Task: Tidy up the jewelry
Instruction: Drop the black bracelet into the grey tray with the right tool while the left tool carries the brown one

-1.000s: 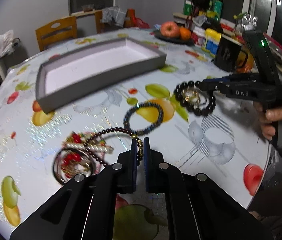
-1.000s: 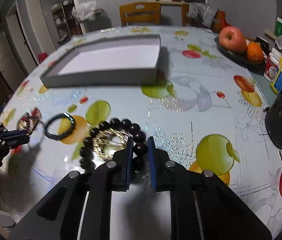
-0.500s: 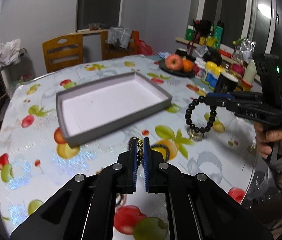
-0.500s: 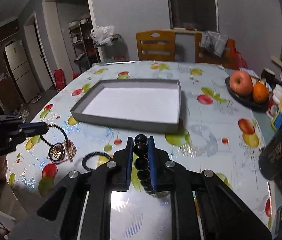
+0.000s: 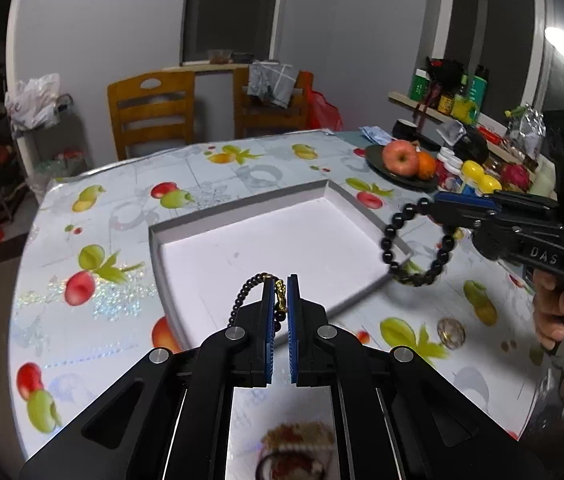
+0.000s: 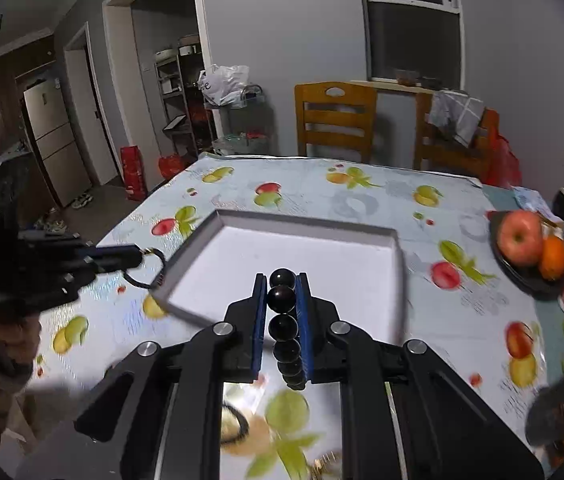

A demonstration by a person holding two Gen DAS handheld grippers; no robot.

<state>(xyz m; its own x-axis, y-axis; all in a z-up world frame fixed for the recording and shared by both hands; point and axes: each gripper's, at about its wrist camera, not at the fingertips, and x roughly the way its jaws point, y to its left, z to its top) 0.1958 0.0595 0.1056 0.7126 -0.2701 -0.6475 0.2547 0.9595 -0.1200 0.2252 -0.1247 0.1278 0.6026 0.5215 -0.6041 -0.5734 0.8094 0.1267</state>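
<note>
A shallow grey tray with a white floor [image 5: 273,252] [image 6: 306,264] lies on the fruit-print table. My left gripper [image 5: 281,296] is shut on a thin dark beaded bracelet with a gold charm [image 5: 247,292], held in the air over the tray's near edge. My right gripper [image 6: 282,284] is shut on a bracelet of large black beads [image 6: 282,326], which hangs as a loop [image 5: 414,240] just off the tray's right rim. In the right wrist view the left gripper [image 6: 137,258] shows at the left with its bracelet dangling by the tray's corner.
More jewelry lies on the table: a gold piece [image 5: 450,332], a red and pearl piece [image 5: 294,456] below my left gripper, a dark bracelet [image 6: 235,420]. A fruit plate [image 5: 402,160], bottles and jars crowd the right side. Wooden chairs [image 5: 149,112] stand behind.
Both grippers rose from the table with their bracelets and moved toward the tray. The black bead bracelet now hangs beside the tray's right rim, the thin one over its near edge.
</note>
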